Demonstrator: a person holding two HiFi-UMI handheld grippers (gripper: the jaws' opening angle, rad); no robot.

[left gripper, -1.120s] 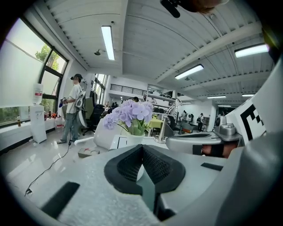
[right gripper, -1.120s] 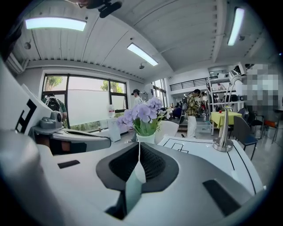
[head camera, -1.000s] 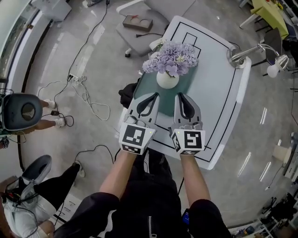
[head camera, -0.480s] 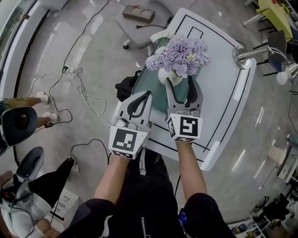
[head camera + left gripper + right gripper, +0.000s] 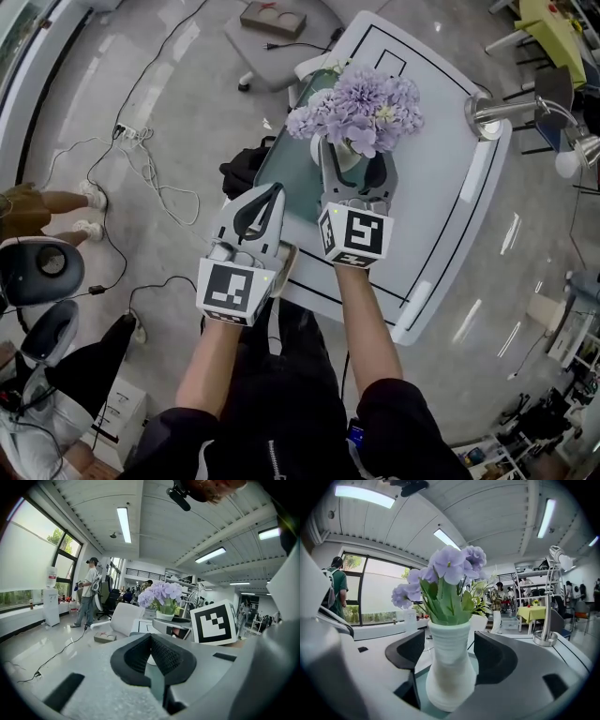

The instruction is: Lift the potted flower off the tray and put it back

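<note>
- The right hand-held gripper [image 5: 354,165] is standing with its jaws spread as wide as they go. They have just been opening, and the white vase [image 5: 450,677] of the potted flower is sitting right between them.
- Neither pad is pressing on the vase. A gap is showing on each side of its neck, so nothing is being gripped.
- The vase is resting upright on the green tray [image 5: 287,176], which is lying under and ahead of that gripper's jaws on the white worktop [image 5: 441,206]. The purple blooms [image 5: 361,94] are spreading out above the jaw tips.
- The left hand-held gripper [image 5: 274,192] is hanging just to the left of the right one, by the tray's near corner. Its jaws are closed together on nothing, and it is not touching the vase.
- To my eye the task is only getting started. The right gripper is in place around the vase, but the pot is not yet lifting off the tray.
- What looks to be waiting is the squeeze on the vase, the lift clear of the tray, and the setting back down.
</note>
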